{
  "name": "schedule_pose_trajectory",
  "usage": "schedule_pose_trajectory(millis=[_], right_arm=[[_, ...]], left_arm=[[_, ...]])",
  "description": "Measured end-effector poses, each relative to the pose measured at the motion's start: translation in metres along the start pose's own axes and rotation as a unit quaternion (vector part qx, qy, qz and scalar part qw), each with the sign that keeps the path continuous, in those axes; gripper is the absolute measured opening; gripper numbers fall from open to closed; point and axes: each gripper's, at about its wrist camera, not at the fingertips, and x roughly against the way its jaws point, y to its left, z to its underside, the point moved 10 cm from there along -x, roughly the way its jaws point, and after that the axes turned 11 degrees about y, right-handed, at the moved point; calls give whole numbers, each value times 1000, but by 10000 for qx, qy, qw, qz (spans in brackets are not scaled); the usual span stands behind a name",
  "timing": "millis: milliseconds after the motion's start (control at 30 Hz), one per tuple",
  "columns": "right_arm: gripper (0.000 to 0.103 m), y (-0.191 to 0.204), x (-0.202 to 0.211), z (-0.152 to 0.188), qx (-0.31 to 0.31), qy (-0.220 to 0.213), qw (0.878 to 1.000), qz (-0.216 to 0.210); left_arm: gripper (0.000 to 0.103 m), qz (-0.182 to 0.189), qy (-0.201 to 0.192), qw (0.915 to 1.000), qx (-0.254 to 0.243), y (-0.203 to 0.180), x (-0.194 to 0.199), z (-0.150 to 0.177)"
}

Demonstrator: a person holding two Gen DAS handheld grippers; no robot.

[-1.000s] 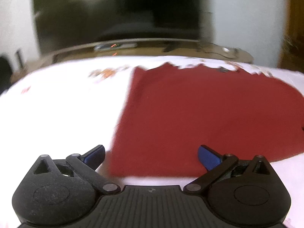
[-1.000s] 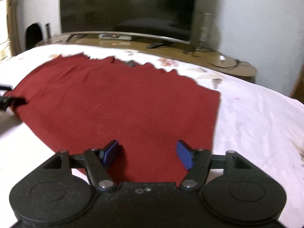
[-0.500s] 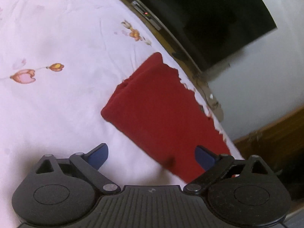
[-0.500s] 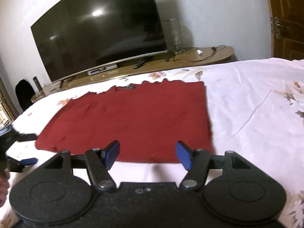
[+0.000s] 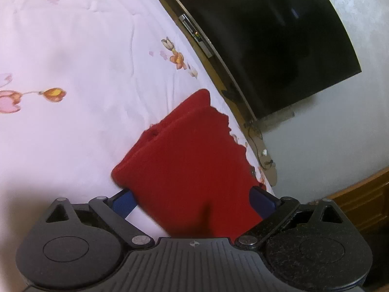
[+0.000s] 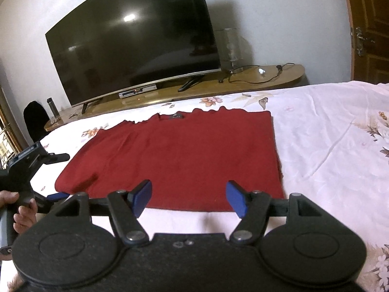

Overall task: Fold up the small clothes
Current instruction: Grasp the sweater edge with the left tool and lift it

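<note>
step: mid-fold | red garment (image 6: 184, 155) flat, part-folded on bed (image 6: 328, 141) | left hand-held gripper (image 5: 192, 198) wide open straddling its end; right hand-held gripper (image 6: 188, 197) open, empty | next: pinch edge, fold over

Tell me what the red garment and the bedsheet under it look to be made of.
Red garment: looks like a soft matte knit, probably cotton or a wool blend, with no sheen, a thick rounded folded edge and a wavy hem.
Bedsheet: looks like thin woven cotton or a blend, smooth, white with a printed floral pattern, creased in fine lines.
</note>
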Motion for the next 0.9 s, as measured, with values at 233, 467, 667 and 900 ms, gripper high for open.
schedule_pose_trajectory(millis=[233, 467, 667, 900], right_arm=[[66, 12, -17, -9, 48, 49, 9999, -108], [58, 17, -54, -38, 105, 24, 9999, -63], [24, 34, -89, -61, 301, 119, 9995, -40], [14, 73, -120, -62, 931, 307, 9950, -183]], left_arm=[[97, -10, -140, 9998, -130, -7, -18, -17], [20, -542, -120, 9980, -287, 7, -32, -28], [9, 64, -256, 9996, -104, 18, -27, -28], [9, 368, -335, 9988, 23, 19, -26, -28]])
